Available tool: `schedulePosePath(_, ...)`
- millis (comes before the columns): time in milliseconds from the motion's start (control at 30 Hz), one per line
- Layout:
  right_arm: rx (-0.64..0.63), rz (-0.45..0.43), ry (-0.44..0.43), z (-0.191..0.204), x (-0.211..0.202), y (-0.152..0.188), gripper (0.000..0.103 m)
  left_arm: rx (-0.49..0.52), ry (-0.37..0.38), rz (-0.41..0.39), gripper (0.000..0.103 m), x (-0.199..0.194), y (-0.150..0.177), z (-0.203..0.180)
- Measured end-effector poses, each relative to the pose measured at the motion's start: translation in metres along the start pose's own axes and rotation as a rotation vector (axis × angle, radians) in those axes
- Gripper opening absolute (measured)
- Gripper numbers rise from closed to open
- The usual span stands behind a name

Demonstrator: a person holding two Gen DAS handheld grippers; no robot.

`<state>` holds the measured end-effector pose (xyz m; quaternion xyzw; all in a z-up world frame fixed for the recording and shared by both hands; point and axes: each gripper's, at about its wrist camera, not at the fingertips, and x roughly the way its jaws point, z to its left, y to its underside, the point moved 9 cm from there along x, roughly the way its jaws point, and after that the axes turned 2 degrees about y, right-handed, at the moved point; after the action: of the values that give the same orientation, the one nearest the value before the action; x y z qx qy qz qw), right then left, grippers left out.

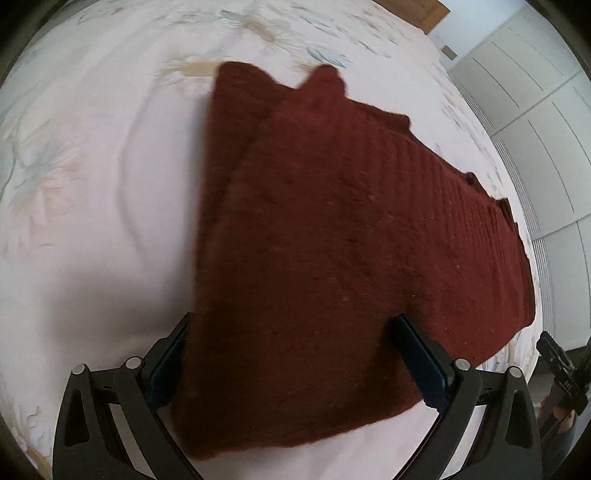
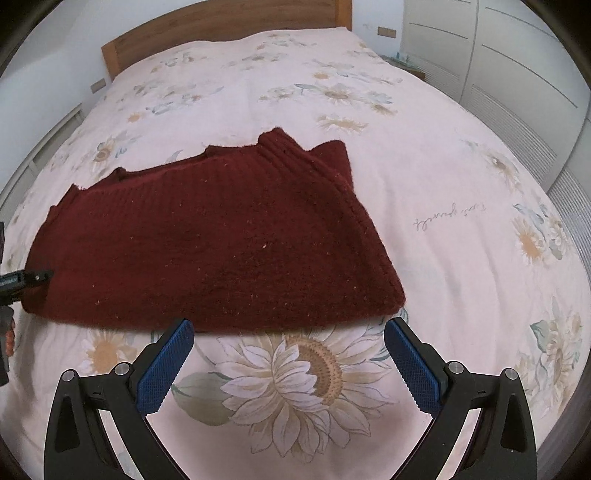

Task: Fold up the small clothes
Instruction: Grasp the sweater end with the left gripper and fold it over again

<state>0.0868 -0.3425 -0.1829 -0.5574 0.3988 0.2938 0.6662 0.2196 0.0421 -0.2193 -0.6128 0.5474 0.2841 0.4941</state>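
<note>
right wrist view showed the dark red knitted sweater (image 2: 207, 240), already doubled into a thick slab, lying flat on the pale sunflower-print bedspread (image 2: 461, 177) just ahead of the right claw (image 2: 288, 354). that claw was released, its blue ribbed pads (image 2: 164, 369) spread wide and hovering over a large printed sunflower, short of the sweater's near edge and not touching it. the rounded fold ran ahead and to the right of the claw, with loose collar and sleeve edges poking out at the far side.

in the left wrist view the left claw (image 1: 299, 369) was also spread apart, one finger to either side of the sweater's near end; whether the fingers touched the knit could not be told, since the frame was blurred there. the left tool showed at the far left edge of the right view, beside the sweater's left end.

the risks, as judged from here: the knit looked thick and springy, so a pinch on only the top layer could have peeled the stack open instead of lifting it whole. the ragged far edges could have slipped out of line on the next fold. dragging could have rucked the soft bedspread. the wooden headboard (image 2: 221, 26) and white wardrobe doors (image 2: 517, 74) stood well apart, out of harm's way.
</note>
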Motion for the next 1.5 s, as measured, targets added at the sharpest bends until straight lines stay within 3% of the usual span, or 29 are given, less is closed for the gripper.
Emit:
schedulePosePath(67,-0.002,-0.010,0.000,0.000,-0.002,-0.001,0.103,-0.002,0.002,0.007,0.074,0.001,-0.001,-0.005)
schedulePosePath(133,0.009,-0.019,-0.005,-0.002,-0.004,-0.003,0.103,-0.024,0.053,0.028,0.038,0.000,-0.001,-0.011)
schedulePosePath(200,0.019,-0.027,-0.014,-0.004,-0.008,-0.005,0.103,-0.052,0.101,0.047,0.034,-0.004,-0.003,-0.017)
schedulePosePath(333,0.027,-0.051,-0.021,-0.012,-0.017,-0.012,0.103,0.038,0.044,0.031,0.032,-0.020,-0.013,-0.040)
schedulePosePath(467,0.049,-0.078,-0.026,-0.026,-0.028,-0.019,0.103,0.063,0.074,-0.005,0.032,-0.048,-0.023,-0.071)
schedulePosePath(800,0.113,-0.142,0.006,-0.086,-0.054,-0.040,0.103,0.274,0.085,-0.032,0.031,-0.063,-0.059,-0.208)
schedulePosePath(1000,0.144,-0.157,0.034,-0.119,-0.062,-0.042,0.103,0.399,0.088,0.005,0.031,-0.017,-0.060,-0.306)
schedulePosePath(1100,0.164,-0.135,0.041,-0.131,-0.057,-0.034,0.103,0.438,0.067,0.061,0.031,0.023,-0.049,-0.344)
schedulePosePath(1333,0.167,-0.054,0.062,-0.144,-0.036,-0.010,0.103,0.468,-0.089,0.138,0.033,0.101,-0.021,-0.360)
schedulePosePath(1500,0.184,-0.040,0.055,-0.149,-0.033,-0.002,0.103,0.458,-0.127,0.169,0.041,0.118,-0.013,-0.357)
